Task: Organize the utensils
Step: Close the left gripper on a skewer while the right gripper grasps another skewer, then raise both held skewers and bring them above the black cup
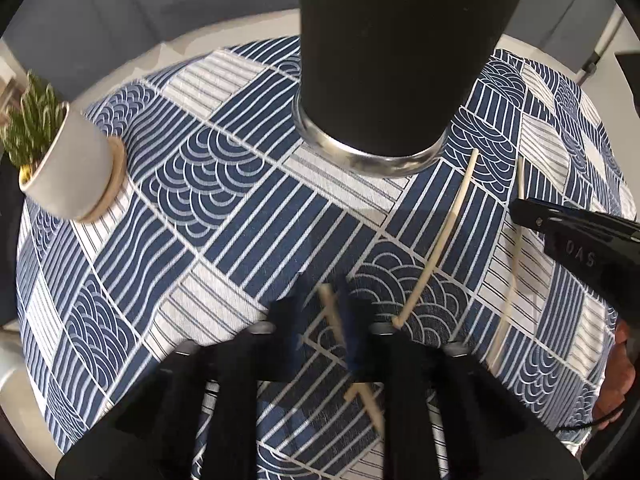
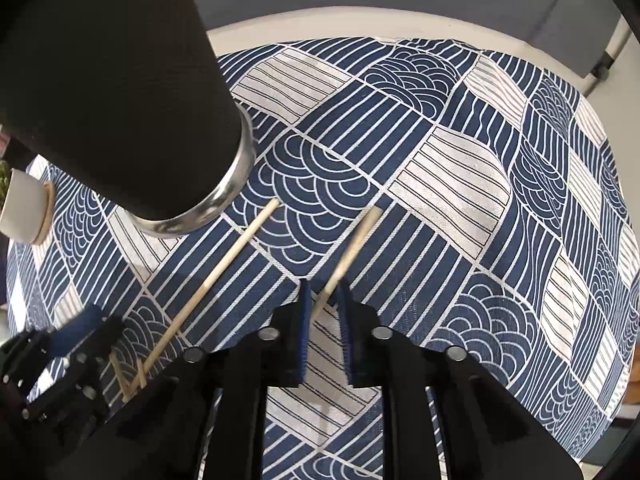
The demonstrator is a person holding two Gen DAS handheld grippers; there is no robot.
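Gripping one chopstick (image 1: 334, 312) between its blue pads, left gripper (image 1: 326, 320) points down at the cloth (image 1: 240, 240), while right gripper (image 2: 326, 300) pinches another chopstick (image 2: 352, 248), a third (image 2: 224, 264) lying loose between them, below the black cup (image 2: 120, 92).

Bright, even, soft light, faint shadows on the patterned tablecloth (image 1: 248, 240). Glare on the black tumbler (image 1: 396, 60)'s steel rim. Strong fisheye bending with dark corners — left gripper (image 1: 334, 320) smeared by motion blur, potted plant (image 1: 36, 128) soft.
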